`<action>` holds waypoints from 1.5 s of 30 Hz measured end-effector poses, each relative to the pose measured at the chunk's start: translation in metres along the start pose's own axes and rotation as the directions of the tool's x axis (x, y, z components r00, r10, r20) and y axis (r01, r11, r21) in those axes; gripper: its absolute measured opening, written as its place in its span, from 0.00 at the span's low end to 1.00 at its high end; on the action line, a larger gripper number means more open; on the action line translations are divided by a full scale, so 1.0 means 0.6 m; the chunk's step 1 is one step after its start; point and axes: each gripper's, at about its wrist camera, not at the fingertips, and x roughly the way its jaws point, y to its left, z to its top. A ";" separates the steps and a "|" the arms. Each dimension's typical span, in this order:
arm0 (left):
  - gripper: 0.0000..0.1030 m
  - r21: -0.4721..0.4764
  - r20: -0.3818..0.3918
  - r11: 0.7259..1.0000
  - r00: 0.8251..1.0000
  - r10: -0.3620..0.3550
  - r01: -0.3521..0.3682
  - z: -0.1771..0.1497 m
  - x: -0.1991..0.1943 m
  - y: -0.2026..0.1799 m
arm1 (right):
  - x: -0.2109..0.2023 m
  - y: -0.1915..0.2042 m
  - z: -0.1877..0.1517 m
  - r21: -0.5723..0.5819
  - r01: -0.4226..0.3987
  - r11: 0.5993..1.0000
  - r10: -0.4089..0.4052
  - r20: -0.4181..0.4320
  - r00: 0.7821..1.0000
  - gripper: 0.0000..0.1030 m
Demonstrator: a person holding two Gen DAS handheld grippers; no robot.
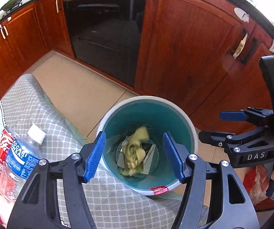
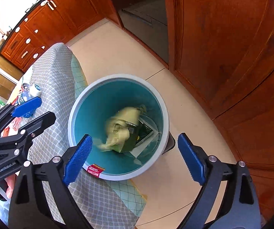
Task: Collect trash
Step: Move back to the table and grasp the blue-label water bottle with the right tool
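Motion-blurred yellow wad (image 2: 121, 126) in bin (image 2: 117, 176)

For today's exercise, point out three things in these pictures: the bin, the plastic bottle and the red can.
Bin (image 2: 161, 103): right wrist view, on its grey rim, far side.
Plastic bottle (image 1: 17, 156): left wrist view, on its blue label.
Red can (image 1: 0, 150): left wrist view, on its red side, left of the bottle.
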 end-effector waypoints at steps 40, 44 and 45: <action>0.84 -0.342 0.026 0.917 0.974 0.225 -0.203 -0.234 -0.201 0.391 | 0.054 0.465 0.069 -0.182 -0.056 0.982 0.046 -0.056 0.997 0.85; 0.84 -0.357 0.027 0.912 0.974 0.226 -0.201 -0.248 -0.201 0.416 | 0.071 0.499 0.079 -0.149 0.009 0.989 -0.014 -0.036 0.999 0.85; 0.84 -0.360 0.028 0.911 0.974 0.224 -0.200 -0.251 -0.201 0.421 | 0.075 0.505 0.083 -0.142 0.022 0.990 -0.027 -0.034 0.999 0.85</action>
